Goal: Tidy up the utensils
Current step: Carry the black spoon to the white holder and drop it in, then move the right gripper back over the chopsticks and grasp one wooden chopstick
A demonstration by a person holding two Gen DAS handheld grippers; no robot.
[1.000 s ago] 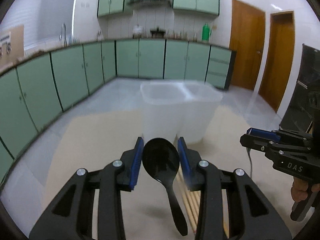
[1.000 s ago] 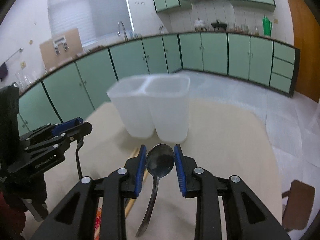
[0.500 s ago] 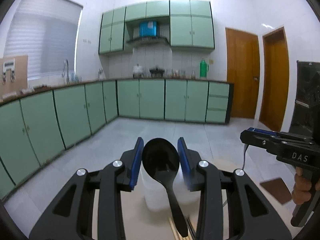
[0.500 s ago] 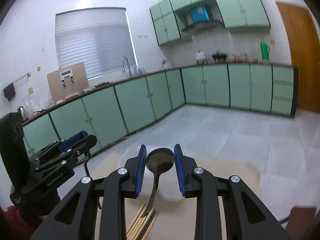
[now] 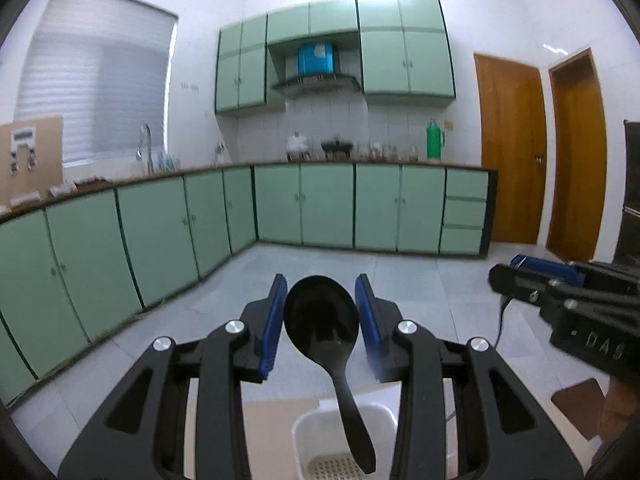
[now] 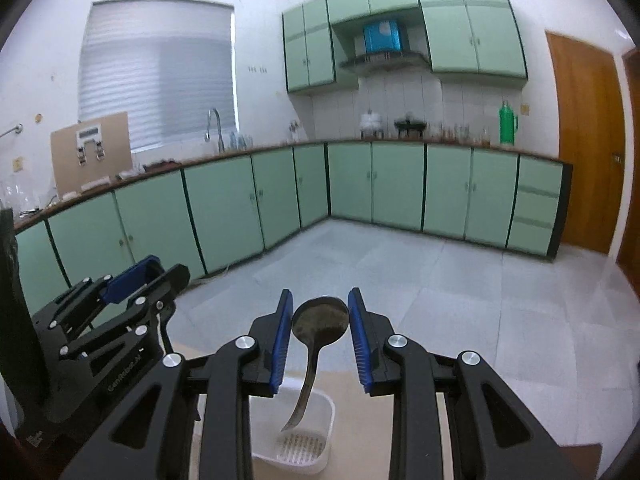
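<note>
My left gripper (image 5: 321, 312) is shut on the bowl of a black plastic spoon (image 5: 321, 320), whose handle hangs down over a white perforated holder compartment (image 5: 344, 446) below. In the right wrist view my right gripper (image 6: 320, 320) is shut on the bowl of a metal spoon (image 6: 320, 320); its handle dangles above a white holder compartment (image 6: 298, 440) on the beige table (image 6: 420, 404). Each gripper shows in the other's view: the right gripper (image 5: 532, 284) at the right edge, the left gripper (image 6: 136, 280) at the left.
Green cabinets (image 5: 328, 204) line the kitchen walls behind a grey tiled floor (image 6: 440, 280). Two wooden doors (image 5: 512, 152) stand at the right. A brown stool seat (image 5: 578, 404) sits low at the right, beyond the table edge.
Both grippers have risen and tilted up with their spoons. The white holder has dropped from mid-frame to the bottom edge, now under the dangling handles.
</note>
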